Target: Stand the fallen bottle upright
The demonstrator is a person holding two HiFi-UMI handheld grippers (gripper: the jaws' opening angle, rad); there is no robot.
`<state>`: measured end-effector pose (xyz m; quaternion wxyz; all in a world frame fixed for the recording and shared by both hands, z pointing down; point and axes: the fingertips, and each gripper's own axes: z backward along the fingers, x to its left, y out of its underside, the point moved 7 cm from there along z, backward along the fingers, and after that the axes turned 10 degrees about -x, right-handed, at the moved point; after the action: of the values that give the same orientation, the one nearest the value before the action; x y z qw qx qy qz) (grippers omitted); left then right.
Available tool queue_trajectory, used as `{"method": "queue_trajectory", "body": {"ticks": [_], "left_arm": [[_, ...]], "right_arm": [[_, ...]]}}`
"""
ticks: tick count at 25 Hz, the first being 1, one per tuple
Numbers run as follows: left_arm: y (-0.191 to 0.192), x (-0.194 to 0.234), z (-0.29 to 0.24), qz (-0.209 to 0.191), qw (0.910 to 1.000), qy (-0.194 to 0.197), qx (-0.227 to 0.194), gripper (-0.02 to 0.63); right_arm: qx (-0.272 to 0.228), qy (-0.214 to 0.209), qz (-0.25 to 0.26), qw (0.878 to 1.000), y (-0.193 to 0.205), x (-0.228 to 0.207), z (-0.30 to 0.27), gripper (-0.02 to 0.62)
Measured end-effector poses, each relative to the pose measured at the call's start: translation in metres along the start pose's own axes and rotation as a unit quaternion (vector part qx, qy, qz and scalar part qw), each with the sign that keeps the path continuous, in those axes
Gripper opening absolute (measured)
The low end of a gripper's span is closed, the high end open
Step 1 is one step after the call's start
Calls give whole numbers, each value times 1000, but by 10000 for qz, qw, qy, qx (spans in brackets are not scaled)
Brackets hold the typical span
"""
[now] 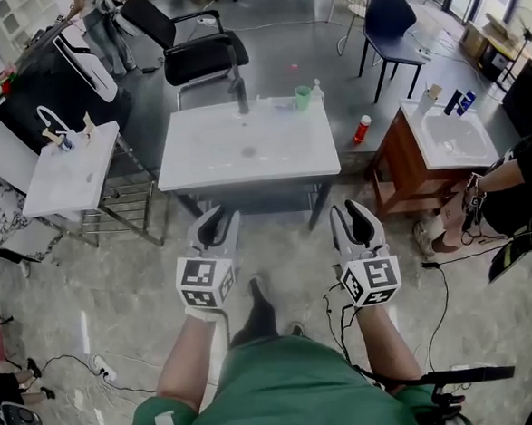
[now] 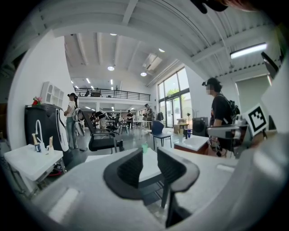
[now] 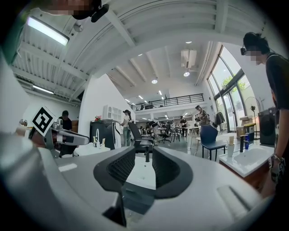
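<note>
Though it showed only faintly, bottle [image 1: 275, 106] seemed to lie crosswise at far edge of table [image 1: 199, 166], left of cup [image 1: 303, 97]. It lay ahead, between left gripper [image 1: 216, 221] and right gripper [image 1: 356, 213]. Both were well short, jaws narrowly apart, empty.

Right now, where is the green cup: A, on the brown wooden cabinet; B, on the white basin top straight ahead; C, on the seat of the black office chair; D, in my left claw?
B: the green cup stands at the far edge of the white basin top, to the right of the faucet.
</note>
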<state>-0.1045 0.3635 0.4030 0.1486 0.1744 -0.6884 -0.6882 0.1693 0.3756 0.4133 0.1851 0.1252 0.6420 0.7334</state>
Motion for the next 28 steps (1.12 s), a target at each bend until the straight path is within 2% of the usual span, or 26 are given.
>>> {"method": "queue_trajectory", "body": {"ticks": [8, 17, 21, 28], "left_arm": [[11, 49, -76, 130, 9998, 148, -50, 94], [19, 148, -162, 335, 9992, 205, -103, 94], [28, 186, -189, 462, 9985, 278, -59, 95], [42, 217, -227, 577, 9975, 383, 104, 94]], "right_arm": [[70, 77, 100, 9999, 9, -26, -74, 101], [329, 213, 357, 9986, 21, -33, -190, 101], [462, 318, 301, 9980, 31, -31, -233, 100], [644, 404, 312, 9966, 46, -38, -278, 100]]}}
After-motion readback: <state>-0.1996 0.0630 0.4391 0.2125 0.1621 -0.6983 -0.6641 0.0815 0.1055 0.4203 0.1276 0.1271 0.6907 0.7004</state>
